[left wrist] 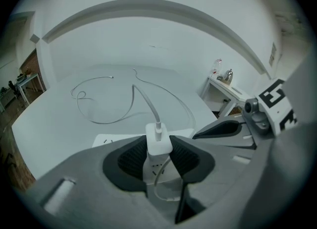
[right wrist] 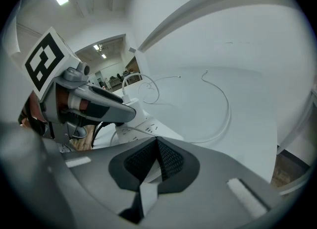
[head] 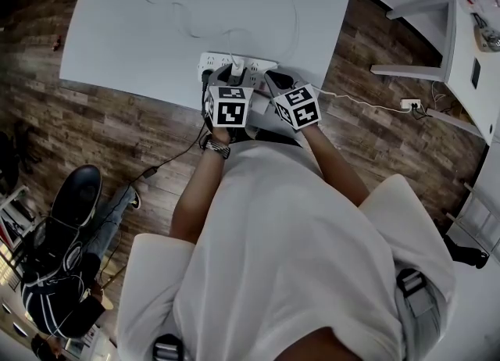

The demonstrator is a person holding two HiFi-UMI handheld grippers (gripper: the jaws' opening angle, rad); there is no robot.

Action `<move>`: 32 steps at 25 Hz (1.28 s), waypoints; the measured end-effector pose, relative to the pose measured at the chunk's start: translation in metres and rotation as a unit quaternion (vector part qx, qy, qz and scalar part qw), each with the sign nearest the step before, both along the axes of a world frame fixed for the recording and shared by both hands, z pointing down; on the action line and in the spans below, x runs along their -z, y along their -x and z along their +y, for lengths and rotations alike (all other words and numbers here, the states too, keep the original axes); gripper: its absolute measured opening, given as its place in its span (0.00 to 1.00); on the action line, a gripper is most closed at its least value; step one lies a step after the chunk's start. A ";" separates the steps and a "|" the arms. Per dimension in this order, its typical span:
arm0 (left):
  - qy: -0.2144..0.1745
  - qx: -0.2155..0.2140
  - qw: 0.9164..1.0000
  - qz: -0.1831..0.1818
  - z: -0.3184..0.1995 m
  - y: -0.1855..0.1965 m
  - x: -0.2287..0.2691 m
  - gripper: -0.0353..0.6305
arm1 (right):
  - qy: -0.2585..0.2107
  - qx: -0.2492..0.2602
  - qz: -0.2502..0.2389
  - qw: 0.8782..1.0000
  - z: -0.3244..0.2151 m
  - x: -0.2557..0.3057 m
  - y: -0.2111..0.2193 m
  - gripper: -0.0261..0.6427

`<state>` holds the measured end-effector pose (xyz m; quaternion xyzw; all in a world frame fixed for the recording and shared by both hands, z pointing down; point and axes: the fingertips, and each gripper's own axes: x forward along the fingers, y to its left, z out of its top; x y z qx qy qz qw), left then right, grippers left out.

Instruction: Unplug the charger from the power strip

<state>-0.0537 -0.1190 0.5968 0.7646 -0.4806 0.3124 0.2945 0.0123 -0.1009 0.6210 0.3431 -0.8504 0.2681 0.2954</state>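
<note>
- The left gripper [left wrist: 158,140] pads [left wrist: 130,161] are pinching the charger [left wrist: 158,146]. One dark pad is lying against each side of its white body, and the jaws are standing wide to take it.
- The right gripper [right wrist: 157,141] pads [right wrist: 171,162] are meeting at their tips, with nothing plainly clamped between them. The tips are sitting low by the near end of the strip [right wrist: 141,121]. Whether they are actually touching it is not clear.
- The charger is standing upright on the strip between the left pads. No gap is showing beneath it in the left gripper view, so I judge it is still sitting in its socket.
- The cable [left wrist: 143,96] is rising from the charger's top and trailing off in slack loops across the table [head: 156,23].
- In the head view both grippers are crowding the strip at the table's near edge. The left one is over the charger, and the right one is just beside it, toward the strip's right part.
- Progress, as a judgement: the reach and the grasp are looking done, and the right gripper is looking placed to steady the strip. The pull itself is not yet done.
- What is remaining: drawing the charger straight up out of the socket while the strip is being held down, then carrying it clear.
</note>
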 end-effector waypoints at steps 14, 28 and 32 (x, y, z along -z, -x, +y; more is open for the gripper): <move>0.007 0.005 1.000 -0.004 0.002 0.000 -0.002 0.27 | -0.005 -0.014 -0.004 1.000 0.001 -0.001 -0.001 0.04; -0.011 0.015 1.000 -0.016 0.010 0.001 -0.001 0.27 | -0.004 -0.027 0.002 1.000 0.001 -0.001 -0.002 0.04; -0.015 0.013 1.000 -0.017 0.010 0.000 -0.001 0.27 | -0.003 -0.027 0.001 1.000 0.000 0.000 -0.003 0.04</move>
